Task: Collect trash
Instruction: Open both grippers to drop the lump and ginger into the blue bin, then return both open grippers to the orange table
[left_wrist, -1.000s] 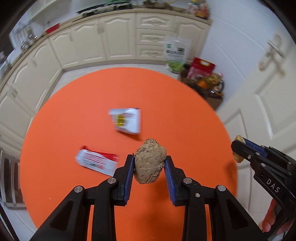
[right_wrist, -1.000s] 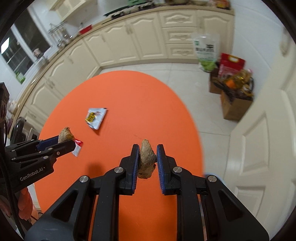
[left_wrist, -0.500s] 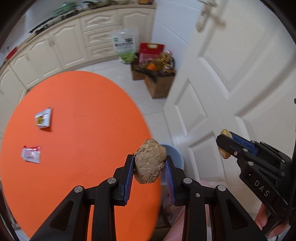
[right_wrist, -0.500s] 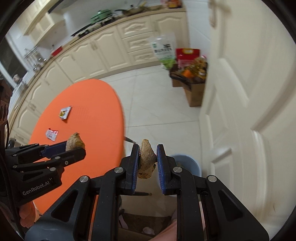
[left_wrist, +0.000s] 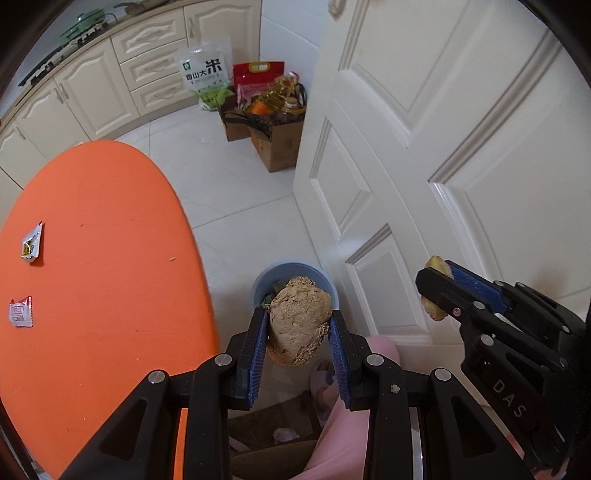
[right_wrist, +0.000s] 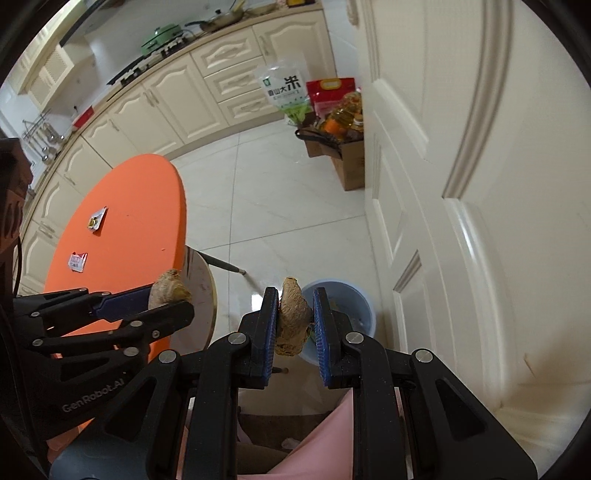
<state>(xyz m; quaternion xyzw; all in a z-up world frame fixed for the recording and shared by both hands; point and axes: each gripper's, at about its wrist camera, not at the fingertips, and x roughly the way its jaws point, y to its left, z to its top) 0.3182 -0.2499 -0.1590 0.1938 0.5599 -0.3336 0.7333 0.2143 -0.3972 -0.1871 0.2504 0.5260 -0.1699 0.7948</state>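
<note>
Left gripper (left_wrist: 298, 334): jaws clenched on a rounded brown lump (left_wrist: 299, 325), pads pressing both flanks, lump standing proud of the fingertips. Right gripper (right_wrist: 295, 321): jaws clenched on a narrower, flatter brown piece (right_wrist: 292, 317), held edge-on between the blue pads.

Blue bin (left_wrist: 295, 275) sits on the floor directly beyond the left gripper's fingertips, partly hidden by the lump; some scraps are visible inside. In the right wrist view the same bin (right_wrist: 349, 302) lies just beyond and slightly right of the held piece.

Orange table (left_wrist: 99, 280) is to the left of both grippers. Two wrappers on it, well apart from the tongs: a white-and-yellow one (left_wrist: 31, 246) farther off, a red-and-white one (left_wrist: 20, 312) nearer.

White door (left_wrist: 443, 147) stands to the right. Pink-clad leg (left_wrist: 343, 435) is below the grippers.
</note>
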